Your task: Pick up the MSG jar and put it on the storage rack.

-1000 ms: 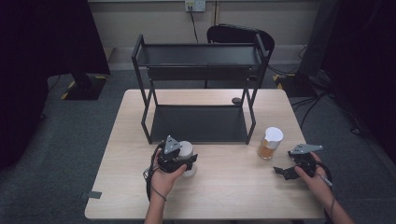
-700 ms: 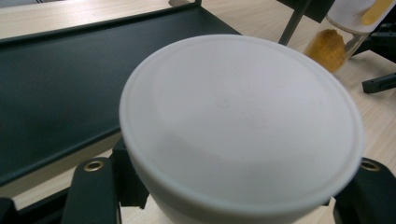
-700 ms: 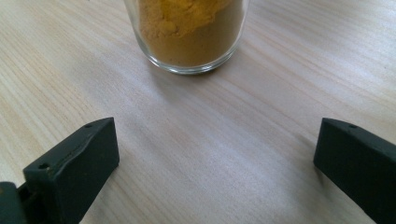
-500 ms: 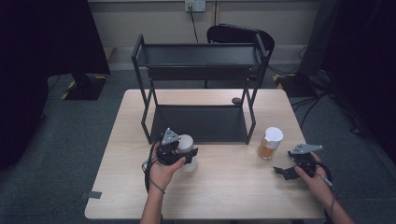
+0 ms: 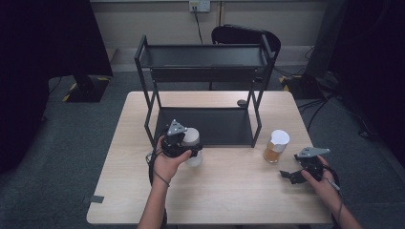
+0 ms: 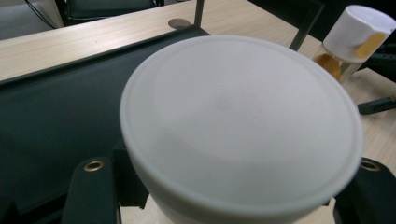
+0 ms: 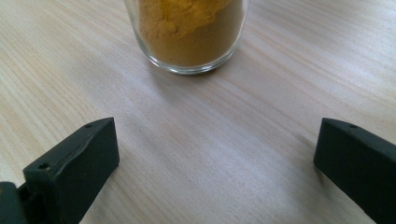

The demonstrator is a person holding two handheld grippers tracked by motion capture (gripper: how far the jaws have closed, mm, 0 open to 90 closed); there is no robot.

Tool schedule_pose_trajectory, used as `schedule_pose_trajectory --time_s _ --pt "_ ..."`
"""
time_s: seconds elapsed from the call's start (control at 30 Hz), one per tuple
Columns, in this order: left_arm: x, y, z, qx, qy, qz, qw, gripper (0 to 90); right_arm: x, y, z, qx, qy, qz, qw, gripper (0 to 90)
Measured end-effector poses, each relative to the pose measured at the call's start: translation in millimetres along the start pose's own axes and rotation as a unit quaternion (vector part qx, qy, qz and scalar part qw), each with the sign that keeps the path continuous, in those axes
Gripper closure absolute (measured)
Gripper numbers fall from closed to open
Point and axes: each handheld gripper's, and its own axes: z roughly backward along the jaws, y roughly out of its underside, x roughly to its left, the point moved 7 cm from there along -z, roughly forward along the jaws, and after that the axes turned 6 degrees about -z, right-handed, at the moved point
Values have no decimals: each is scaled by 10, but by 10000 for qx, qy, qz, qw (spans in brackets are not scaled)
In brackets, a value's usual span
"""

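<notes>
A clear jar with a white lid (image 5: 192,143) hangs just above the table, and my left gripper (image 5: 185,149) is shut on it. In the left gripper view the white lid (image 6: 240,121) is close up between the two black jaws. The jar is in front of the lower shelf (image 5: 215,126) of a black rack. A second jar (image 5: 276,145) with orange powder and a white lid stands on the table to the right. My right gripper (image 5: 291,175) rests near it, open. In the right gripper view the powder jar (image 7: 187,32) stands a little beyond the open gripper (image 7: 217,158).
The black two-tier rack (image 5: 205,52) takes up the back half of the wooden table (image 5: 229,200). A small dark round object (image 5: 242,102) lies behind the rack's right side. A dark chair (image 5: 243,36) stands beyond the table.
My left gripper has risen with the white-lidded jar and moved toward the rack's lower shelf. The right gripper and the powder jar have stayed put.
</notes>
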Motion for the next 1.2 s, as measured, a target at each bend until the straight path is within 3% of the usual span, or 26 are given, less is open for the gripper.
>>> schedule_pose_trajectory --time_s 0.7,1.2 --pt "116 -505 36 -107 73 -87 9999 343 0 0 0 1 0 0 10000 0" --pt "178 -778 70 -191 56 -98 9998 343 0 0 0 2 0 0 10000 0"
